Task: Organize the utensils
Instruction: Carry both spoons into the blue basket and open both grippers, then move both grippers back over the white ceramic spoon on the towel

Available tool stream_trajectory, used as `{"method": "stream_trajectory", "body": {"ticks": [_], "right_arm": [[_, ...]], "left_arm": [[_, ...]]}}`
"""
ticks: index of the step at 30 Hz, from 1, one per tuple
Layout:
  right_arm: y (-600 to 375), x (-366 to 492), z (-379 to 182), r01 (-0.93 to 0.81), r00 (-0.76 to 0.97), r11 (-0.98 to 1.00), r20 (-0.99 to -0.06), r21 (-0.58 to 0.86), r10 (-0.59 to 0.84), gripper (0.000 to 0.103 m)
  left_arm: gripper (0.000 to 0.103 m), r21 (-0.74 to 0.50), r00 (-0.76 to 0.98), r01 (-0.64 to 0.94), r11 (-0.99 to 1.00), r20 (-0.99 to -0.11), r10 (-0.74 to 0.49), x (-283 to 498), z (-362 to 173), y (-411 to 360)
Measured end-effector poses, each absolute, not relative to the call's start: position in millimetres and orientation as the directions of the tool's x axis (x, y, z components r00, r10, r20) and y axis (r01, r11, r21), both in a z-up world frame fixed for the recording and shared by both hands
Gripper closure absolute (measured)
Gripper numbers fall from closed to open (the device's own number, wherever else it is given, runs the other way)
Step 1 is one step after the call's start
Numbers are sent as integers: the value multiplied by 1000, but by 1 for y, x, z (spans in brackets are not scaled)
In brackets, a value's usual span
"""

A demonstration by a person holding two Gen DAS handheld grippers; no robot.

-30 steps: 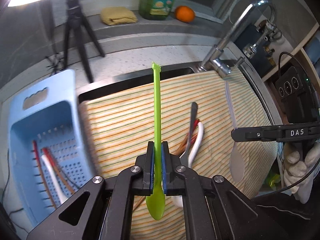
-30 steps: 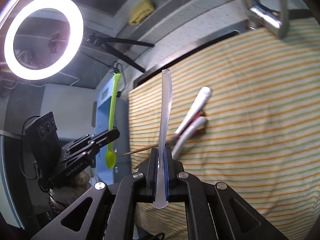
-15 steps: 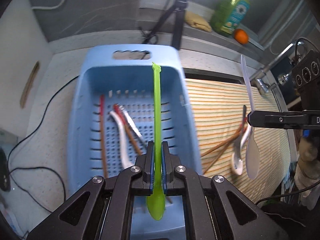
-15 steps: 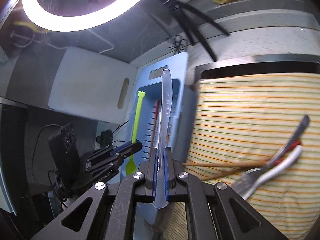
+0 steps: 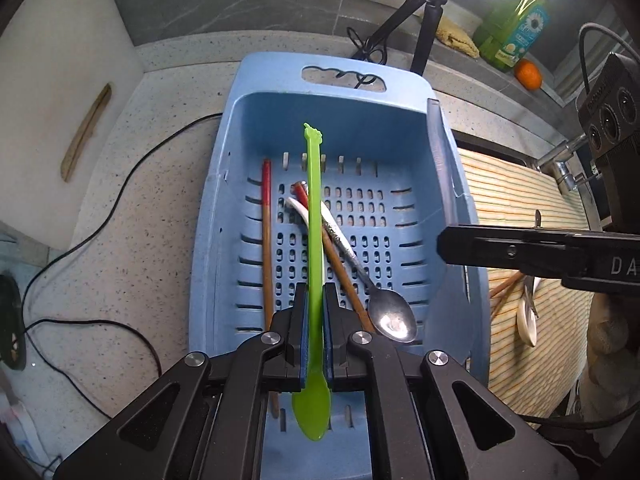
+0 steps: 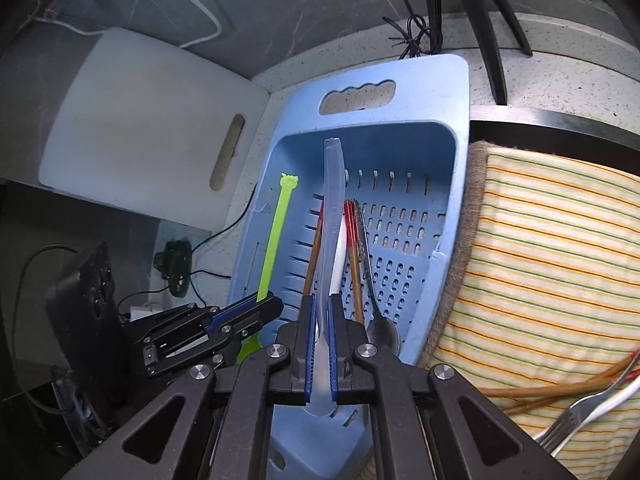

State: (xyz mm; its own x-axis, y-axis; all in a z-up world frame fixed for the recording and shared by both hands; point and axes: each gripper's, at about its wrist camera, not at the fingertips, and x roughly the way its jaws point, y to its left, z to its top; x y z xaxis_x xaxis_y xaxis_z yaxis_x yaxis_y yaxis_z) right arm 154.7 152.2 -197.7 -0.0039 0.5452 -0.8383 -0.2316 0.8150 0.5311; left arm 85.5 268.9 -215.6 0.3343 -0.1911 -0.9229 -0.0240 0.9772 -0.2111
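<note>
Handle ends of the green spoon (image 5: 314, 248) and clear spoon (image 6: 332, 216) point forward over the blue basket (image 5: 440, 208); left gripper (image 5: 315, 308) and right gripper (image 6: 321, 316), tilted steeply downward, each clamp one.

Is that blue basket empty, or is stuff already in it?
Not empty: the blue basket already holds a metal spoon, chopsticks and a white spoon.

white letters "da", cut by frame edge, on side of black right claw (image 5: 460, 246), right in left wrist view. green bottle (image 5: 514, 26) far right: daisy label, print too small to read. nothing legible in right wrist view.
</note>
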Motion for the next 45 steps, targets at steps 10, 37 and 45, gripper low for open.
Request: {"method": "stream_trajectory", "body": {"ticks": [10,37,45], "right_arm": [[163,160,-216,-238,-13,847,-874,475,486,98],[111,143,-154,-352,52,794,-836,496,546,81],[63,130,-108,-485,125,743,-804,462,582,71]], "left_arm": [[98,-220,317,-48,974,-928,-194,93,-226,273],[81,-87,477,-37,996,-877,-59,53,-153,232],[54,-3,553,-101,995,-831,54,21,-109,185]]}}
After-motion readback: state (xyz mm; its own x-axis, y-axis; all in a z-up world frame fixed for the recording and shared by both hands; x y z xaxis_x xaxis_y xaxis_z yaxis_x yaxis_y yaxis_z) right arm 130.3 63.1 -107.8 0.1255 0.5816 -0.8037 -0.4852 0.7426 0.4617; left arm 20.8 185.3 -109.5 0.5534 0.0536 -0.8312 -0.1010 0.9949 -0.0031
